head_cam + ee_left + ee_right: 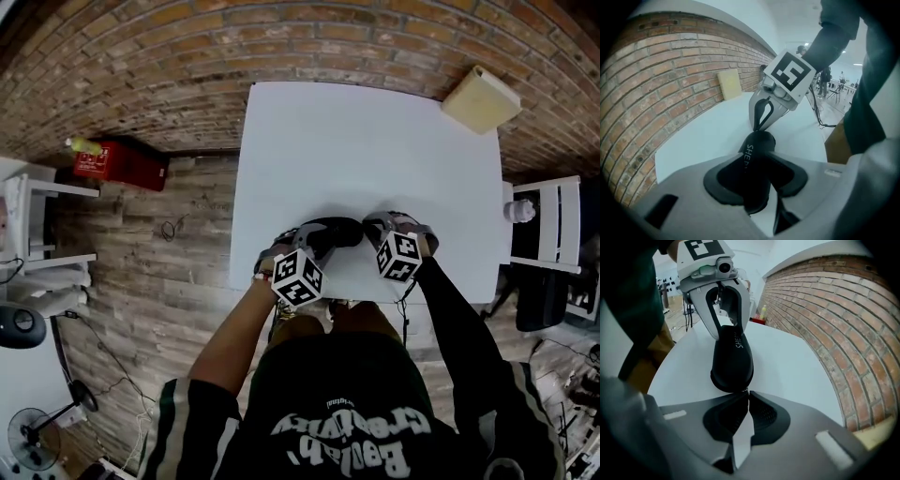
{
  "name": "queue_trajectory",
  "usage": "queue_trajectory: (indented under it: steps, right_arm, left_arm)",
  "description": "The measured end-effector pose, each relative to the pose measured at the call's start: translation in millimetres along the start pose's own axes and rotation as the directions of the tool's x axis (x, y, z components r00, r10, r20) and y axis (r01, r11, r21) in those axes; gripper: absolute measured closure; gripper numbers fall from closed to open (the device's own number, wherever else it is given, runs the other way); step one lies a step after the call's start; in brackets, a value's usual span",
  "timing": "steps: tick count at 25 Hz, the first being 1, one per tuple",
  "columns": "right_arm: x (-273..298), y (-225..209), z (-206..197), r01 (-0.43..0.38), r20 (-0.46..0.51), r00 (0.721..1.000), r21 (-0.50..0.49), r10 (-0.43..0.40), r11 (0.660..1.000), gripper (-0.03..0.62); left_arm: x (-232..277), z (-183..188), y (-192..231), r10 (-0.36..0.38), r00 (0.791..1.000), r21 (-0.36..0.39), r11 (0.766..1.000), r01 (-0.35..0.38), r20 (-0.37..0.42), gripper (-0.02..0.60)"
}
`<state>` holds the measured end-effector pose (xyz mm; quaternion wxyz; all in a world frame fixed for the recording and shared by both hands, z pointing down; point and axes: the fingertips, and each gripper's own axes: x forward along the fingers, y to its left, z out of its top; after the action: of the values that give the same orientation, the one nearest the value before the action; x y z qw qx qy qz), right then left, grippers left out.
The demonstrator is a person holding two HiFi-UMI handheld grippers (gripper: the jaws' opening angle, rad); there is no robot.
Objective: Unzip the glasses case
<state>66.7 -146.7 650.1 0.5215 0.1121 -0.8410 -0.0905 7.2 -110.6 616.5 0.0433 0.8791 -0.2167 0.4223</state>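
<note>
Left gripper (757, 164): I see jaws wide, clamped on the black glasses case (732, 359).
Right gripper (747, 397): jaws together, tips at the case's end.
Table (366, 141): white.

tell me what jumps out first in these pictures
A black oval zip-up glasses case is at the near side of a white rectangular table, clamped at one end by the left hand-held gripper. The right hand-held gripper has its jaws closed right at the case's other end. A red-brown brick wall stands behind, with a pale beige block at the table's far right corner.
</note>
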Motion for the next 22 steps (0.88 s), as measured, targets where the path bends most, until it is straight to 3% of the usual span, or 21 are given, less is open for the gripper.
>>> queue_trajectory:
  steps: [9,17,22]
  right_arm:
    - [8.6,-9.1,9.2,-0.034,0.001,0.999,-0.219,0.035,0.975,0.57]
    - [16.1,-14.0,20.4,-0.08,-0.003,0.996,-0.418,0.087,0.905,0.566]
    - [21.8,-17.0,28.5,-0.099,0.006,0.993,-0.472,0.115,0.876,0.562]
  left_arm:
    - [0.0,0.6,0.7,0.021,1.0,-0.007,1.0,-0.022,-0.011,0.445]
    - [-0.2,1.2,0.8,0.027,0.999,-0.025,0.999,-0.027,-0.018,0.445]
    - [0.7,1.2,1.3,0.032,0.999,-0.037,0.999,-0.033,-0.028,0.446]
